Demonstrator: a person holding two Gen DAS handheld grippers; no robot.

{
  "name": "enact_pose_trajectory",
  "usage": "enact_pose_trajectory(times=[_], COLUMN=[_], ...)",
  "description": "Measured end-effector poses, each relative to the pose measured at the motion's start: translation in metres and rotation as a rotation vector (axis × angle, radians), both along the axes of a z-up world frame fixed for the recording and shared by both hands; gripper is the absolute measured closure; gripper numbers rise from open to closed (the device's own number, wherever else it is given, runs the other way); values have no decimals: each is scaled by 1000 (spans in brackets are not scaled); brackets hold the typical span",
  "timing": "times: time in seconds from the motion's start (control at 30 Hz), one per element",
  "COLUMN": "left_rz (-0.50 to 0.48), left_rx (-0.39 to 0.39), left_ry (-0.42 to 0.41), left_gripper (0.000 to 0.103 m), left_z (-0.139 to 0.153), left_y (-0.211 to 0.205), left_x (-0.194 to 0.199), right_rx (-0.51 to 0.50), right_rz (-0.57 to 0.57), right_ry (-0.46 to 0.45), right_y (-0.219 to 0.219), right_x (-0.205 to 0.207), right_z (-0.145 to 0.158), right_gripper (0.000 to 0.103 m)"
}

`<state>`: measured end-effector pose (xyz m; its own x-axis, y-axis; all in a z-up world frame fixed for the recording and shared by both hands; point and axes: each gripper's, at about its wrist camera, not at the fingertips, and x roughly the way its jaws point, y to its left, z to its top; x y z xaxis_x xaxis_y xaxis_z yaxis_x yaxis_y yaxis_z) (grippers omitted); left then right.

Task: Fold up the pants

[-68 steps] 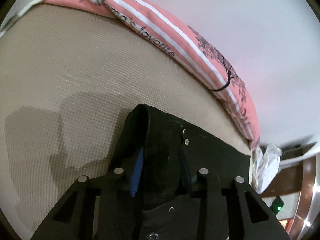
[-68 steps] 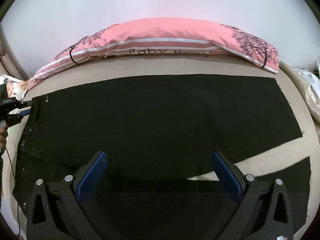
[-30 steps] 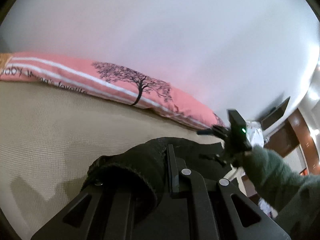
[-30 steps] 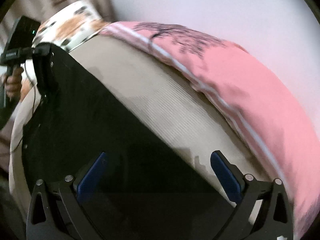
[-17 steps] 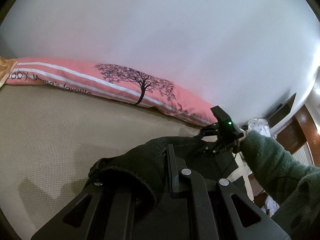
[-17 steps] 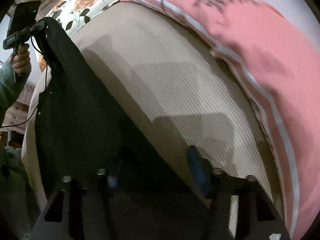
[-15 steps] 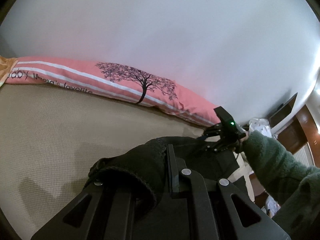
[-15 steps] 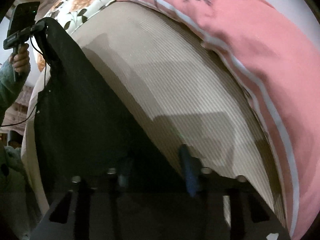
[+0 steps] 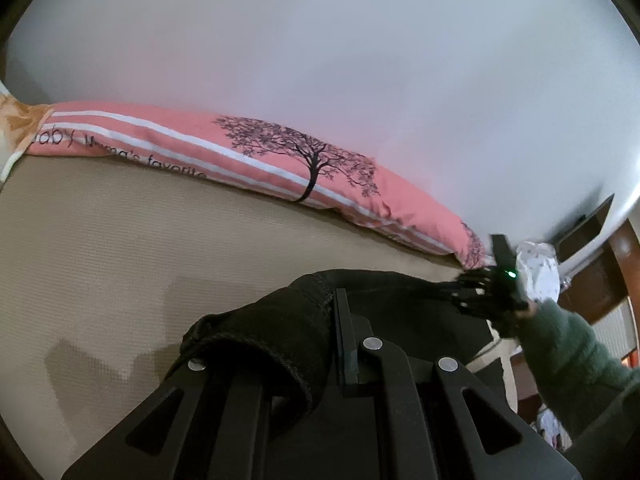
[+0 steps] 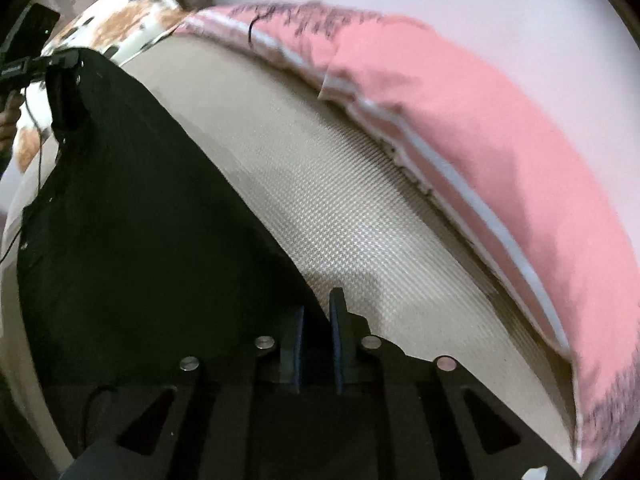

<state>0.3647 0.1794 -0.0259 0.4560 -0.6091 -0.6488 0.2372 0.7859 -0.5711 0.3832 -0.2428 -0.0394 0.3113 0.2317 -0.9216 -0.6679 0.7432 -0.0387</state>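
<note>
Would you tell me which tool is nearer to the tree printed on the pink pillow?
Left. The left tool, shut on the black pants, sits just below the tree print on the pink pillow. The right tool grips the pants farther along, near the pillow's end.

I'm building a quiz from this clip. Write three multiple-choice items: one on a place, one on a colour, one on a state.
1. Where does the long pillow lie?
A. along the wall
B. on the pants
C. on the floor

2. What colour are the pants?
A. pink
B. black
C. beige

3. How is the left gripper?
A. open, empty
B. shut on the pants
C. out of view

Answers: 1 A, it lines the bed's far edge under the wall. 2 B, dark cloth on the beige bed. 3 B, cloth is bunched between its closed fingers.
</note>
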Motion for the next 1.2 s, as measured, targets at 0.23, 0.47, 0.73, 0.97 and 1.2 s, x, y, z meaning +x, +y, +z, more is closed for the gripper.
enact_pose_trajectory(times=[0.23, 0.47, 0.73, 0.97, 1.2], left_rz=[-58, -160, -240, -253, -209], left_rx=[41, 92, 137, 225, 418], left_ry=[-28, -40, 61, 182, 196], left_gripper=[94, 92, 89, 83, 51], left_z=[21, 36, 0, -49, -52], left_y=[2, 6, 14, 18, 16], left_x=[-27, -87, -163, -199, -219], right_rx=[42, 95, 157, 108, 20], right_rz=[-114, -146, -168, -159, -177], right_ry=[-99, -89, 87, 186, 177], right_y=[-19, -35, -31, -18, -2], right_x=[-62, -147, -228, -253, -255], right_z=[50, 73, 37, -14, -39], right_gripper=[95, 95, 96, 96, 94])
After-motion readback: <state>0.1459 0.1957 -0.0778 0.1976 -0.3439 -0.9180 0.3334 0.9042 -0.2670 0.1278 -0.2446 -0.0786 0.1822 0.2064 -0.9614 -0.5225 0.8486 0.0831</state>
